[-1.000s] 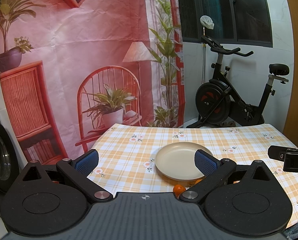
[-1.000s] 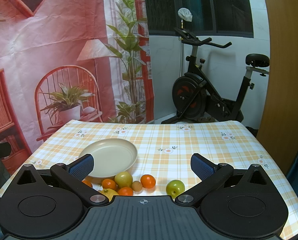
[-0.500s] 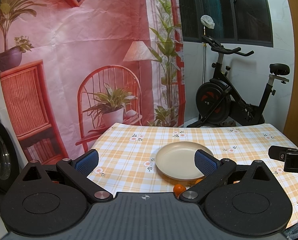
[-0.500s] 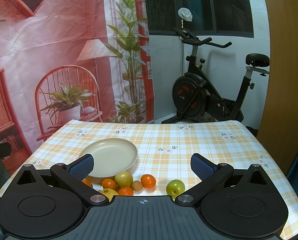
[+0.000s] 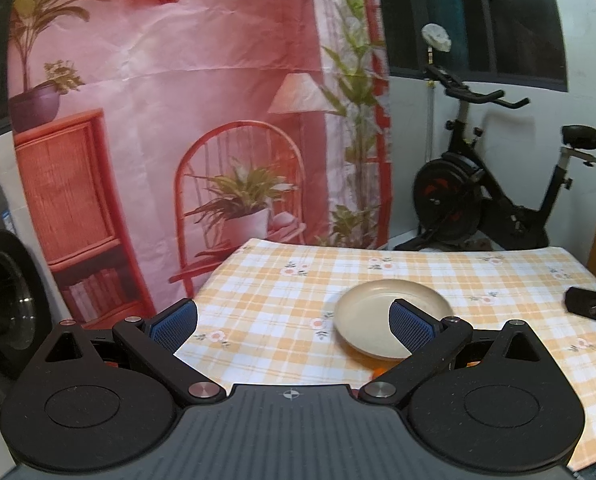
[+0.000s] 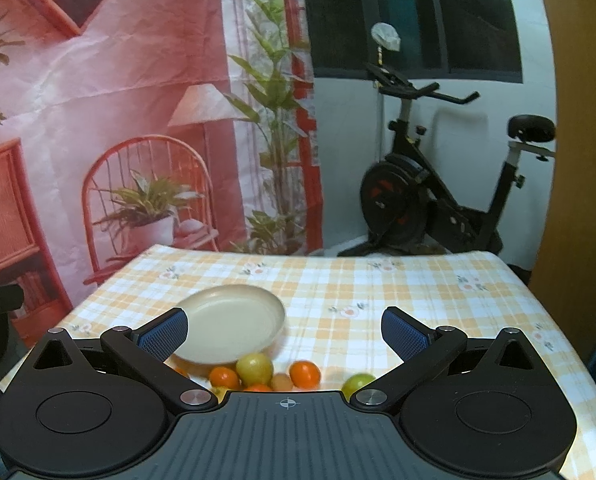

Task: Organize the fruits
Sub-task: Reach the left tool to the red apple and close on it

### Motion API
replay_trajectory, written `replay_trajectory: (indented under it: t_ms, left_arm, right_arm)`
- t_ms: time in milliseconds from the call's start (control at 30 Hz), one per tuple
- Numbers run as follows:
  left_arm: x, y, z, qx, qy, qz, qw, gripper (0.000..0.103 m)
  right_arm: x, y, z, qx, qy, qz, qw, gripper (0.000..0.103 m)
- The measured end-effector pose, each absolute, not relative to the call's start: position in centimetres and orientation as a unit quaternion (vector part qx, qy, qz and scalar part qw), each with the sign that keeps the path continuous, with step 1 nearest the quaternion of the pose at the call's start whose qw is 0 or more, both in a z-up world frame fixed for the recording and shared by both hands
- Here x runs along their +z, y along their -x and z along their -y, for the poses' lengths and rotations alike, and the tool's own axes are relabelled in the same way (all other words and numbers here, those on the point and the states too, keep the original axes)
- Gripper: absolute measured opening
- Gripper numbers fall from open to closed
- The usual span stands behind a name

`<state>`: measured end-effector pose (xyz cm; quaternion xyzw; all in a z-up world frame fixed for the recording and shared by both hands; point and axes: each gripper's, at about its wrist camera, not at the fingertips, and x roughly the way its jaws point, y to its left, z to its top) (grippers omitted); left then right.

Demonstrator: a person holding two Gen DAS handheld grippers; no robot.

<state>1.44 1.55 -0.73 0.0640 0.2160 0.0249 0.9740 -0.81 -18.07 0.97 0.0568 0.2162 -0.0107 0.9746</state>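
Observation:
A beige plate (image 6: 234, 326) sits empty on the checked tablecloth; it also shows in the left wrist view (image 5: 372, 318). Several small fruits lie just in front of it: a yellow-green one (image 6: 255, 369), oranges (image 6: 305, 374) (image 6: 224, 377), a small brown one (image 6: 281, 382) and a green one (image 6: 357, 384). My right gripper (image 6: 284, 330) is open and empty, above and behind the fruits. My left gripper (image 5: 294, 322) is open and empty at the table's left front; only an orange sliver (image 5: 378, 371) of fruit shows past it.
The checked table (image 6: 418, 292) ends at a far edge before a pink printed backdrop (image 6: 98, 100). An exercise bike (image 6: 430, 196) stands behind at the right. A washing machine (image 5: 2, 300) is at the left. The right gripper's body (image 5: 594, 308) shows at the left view's right edge.
Both grippers have tilted or drawn back a little, so the plate and fruits sit lower in both views. Both stay open and empty. The fruits have not moved.

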Motion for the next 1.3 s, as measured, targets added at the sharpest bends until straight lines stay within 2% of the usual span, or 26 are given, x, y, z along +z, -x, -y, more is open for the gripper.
replay_trajectory:
  t_ms: [167,433,600,800,1000,1300]
  left_arm:
    - [-1.0,-3.3,-2.4,0.035,-0.063,-0.224,0.972,0.102]
    - [-2.3,-6.1,-3.5,0.006,-0.053,-0.228,0.972,0.091]
    - [-3.7,-7.8,-4.4,0.001,-0.063,-0.234,0.970,0.087]
    - [-5.1,-9.1,-6.7,-0.026,-0.008,-0.260,0.965,0.087]
    - [-7.3,-9.6,-6.7,-0.030,-0.026,-0.279,0.959,0.087]
    - [-10.0,-10.5,-9.0,-0.042,0.025,-0.328,0.943,0.086]
  right_arm:
    - [0.2,-1.3,19.2,-0.002,-0.049,-0.185,0.981,0.103]
    - [-1.7,-4.7,18.8,0.051,-0.057,-0.157,0.985,0.103]
    - [-3.2,-7.0,16.9,0.088,-0.051,-0.174,0.979,0.103]
    - [-5.0,-9.4,12.8,0.142,-0.008,-0.225,0.964,0.103]
    - [-6.6,-10.6,9.6,0.176,0.030,-0.260,0.949,0.100]
    - [-8.4,-11.1,7.6,0.241,0.049,-0.305,0.920,0.099]
